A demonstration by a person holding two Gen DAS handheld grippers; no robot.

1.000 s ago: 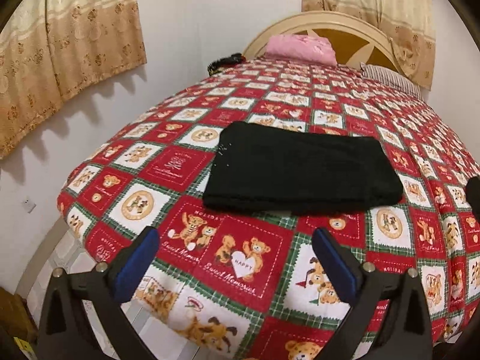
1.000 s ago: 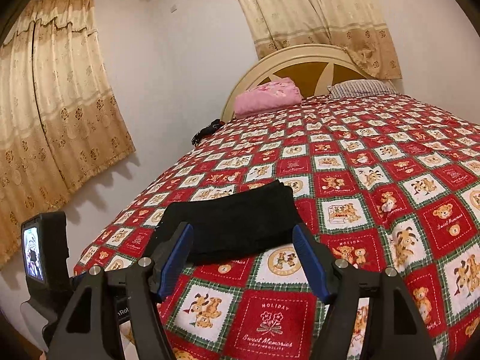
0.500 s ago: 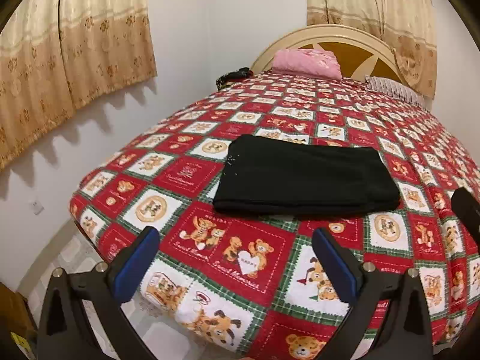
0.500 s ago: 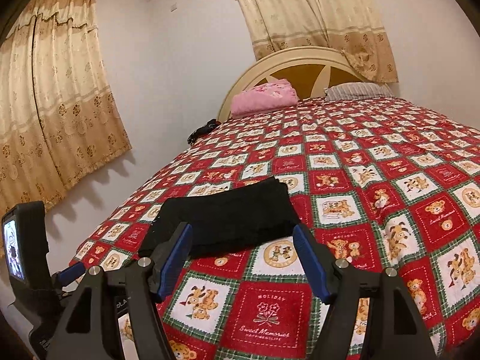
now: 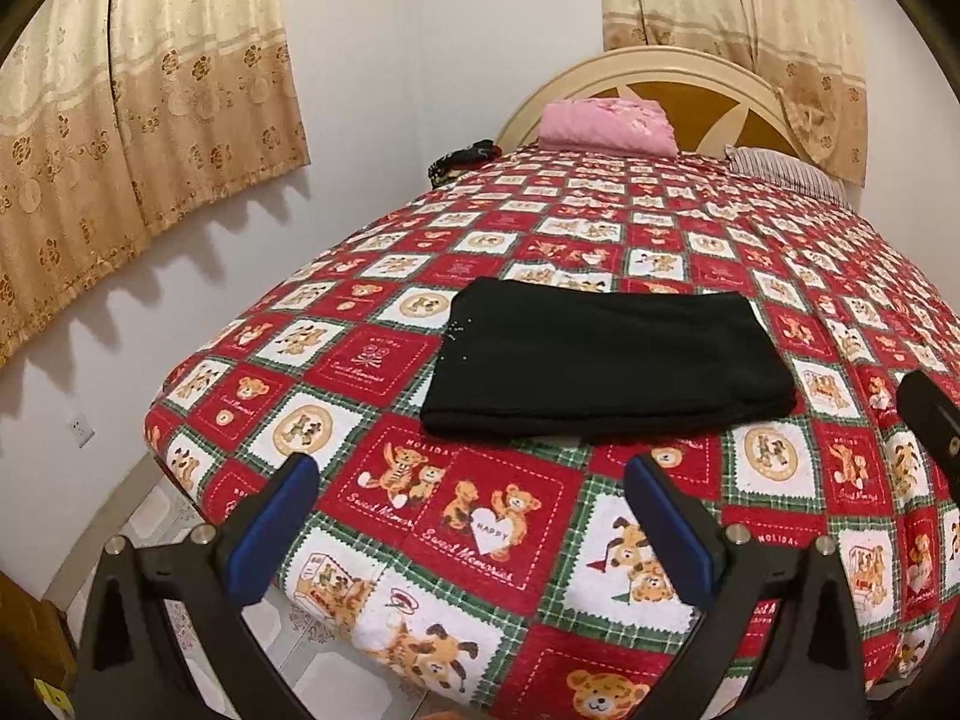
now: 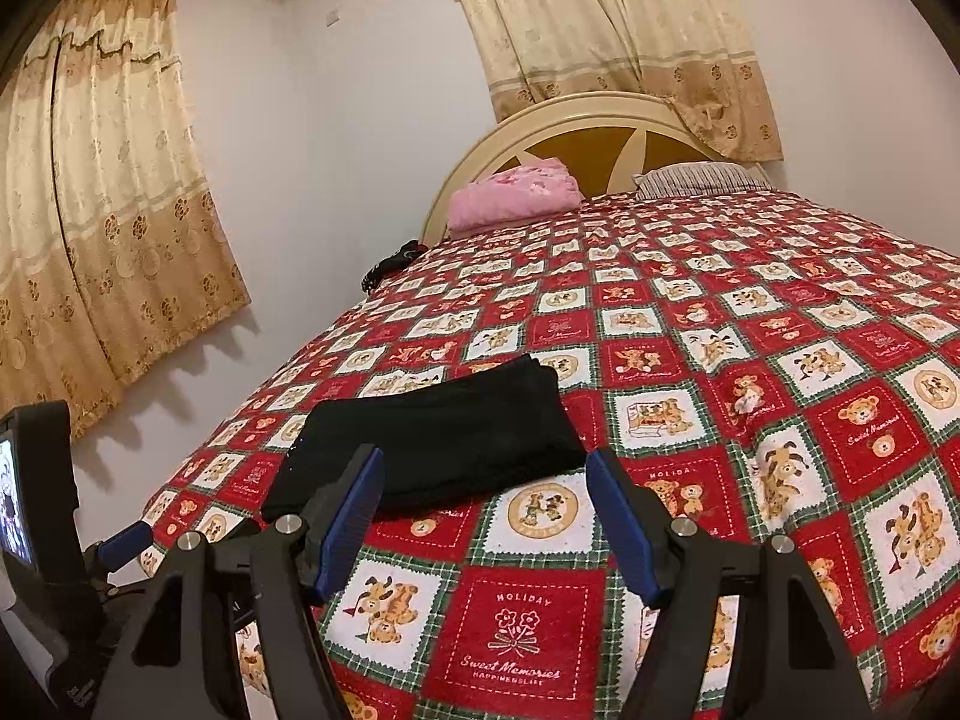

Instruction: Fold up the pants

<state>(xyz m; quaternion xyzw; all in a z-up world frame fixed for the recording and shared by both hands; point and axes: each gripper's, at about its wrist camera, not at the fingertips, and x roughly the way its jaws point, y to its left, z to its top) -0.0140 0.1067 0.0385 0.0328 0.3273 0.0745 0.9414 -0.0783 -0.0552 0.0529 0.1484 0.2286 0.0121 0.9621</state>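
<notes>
Black pants lie folded into a flat rectangle on the red teddy-bear quilt near the bed's foot corner. They also show in the right wrist view. My left gripper is open and empty, held above the quilt short of the pants. My right gripper is open and empty, just short of the pants' near edge. Part of the right gripper shows at the right edge of the left wrist view. The left gripper's body shows at the left of the right wrist view.
A pink folded blanket and a striped pillow lie by the cream headboard. A dark object sits at the bed's far left edge. Curtains hang on the left wall. Tiled floor lies past the bed corner.
Both grippers have drawn back and up from the bed, so the pants look farther off. The pants have not moved.
</notes>
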